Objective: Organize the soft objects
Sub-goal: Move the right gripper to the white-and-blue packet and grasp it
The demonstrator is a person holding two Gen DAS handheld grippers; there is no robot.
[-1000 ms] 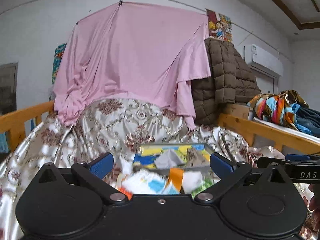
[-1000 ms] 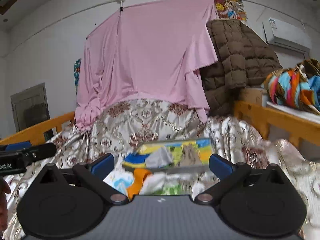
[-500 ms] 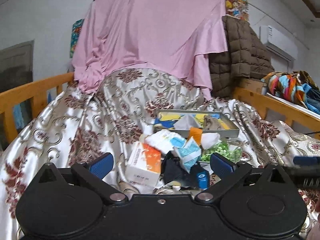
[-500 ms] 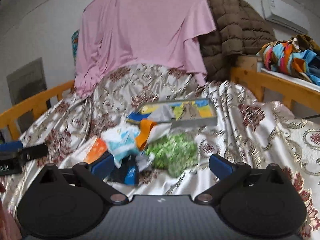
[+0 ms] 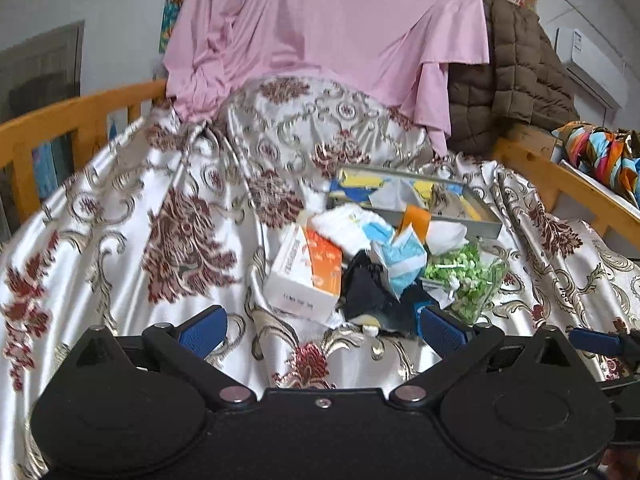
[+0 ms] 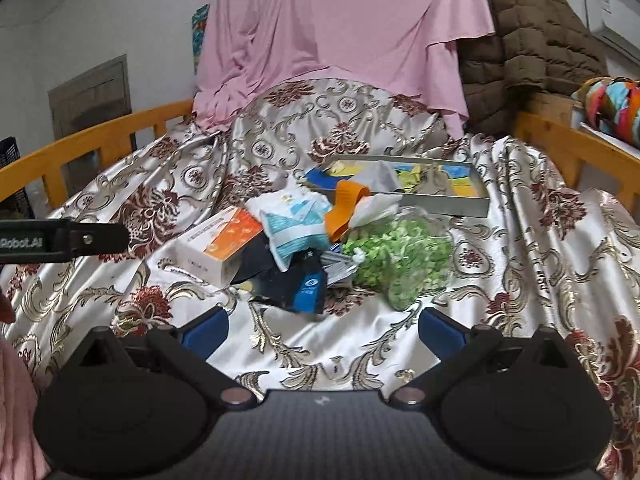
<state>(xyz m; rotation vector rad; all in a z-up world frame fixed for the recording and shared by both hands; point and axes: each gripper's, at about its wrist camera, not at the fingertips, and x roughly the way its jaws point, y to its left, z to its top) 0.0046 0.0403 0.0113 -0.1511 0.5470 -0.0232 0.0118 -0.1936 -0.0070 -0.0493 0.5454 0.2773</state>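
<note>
Both spread grippers have dipped toward the bedspread (image 6: 520, 248), pile (image 6: 304, 240) nearer.

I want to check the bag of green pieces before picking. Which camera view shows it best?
The right wrist view: the clear bag of green pieces lies whole and unobstructed. In the left wrist view, the same bag is smaller, and its lower edge sits behind a blue finger.
</note>
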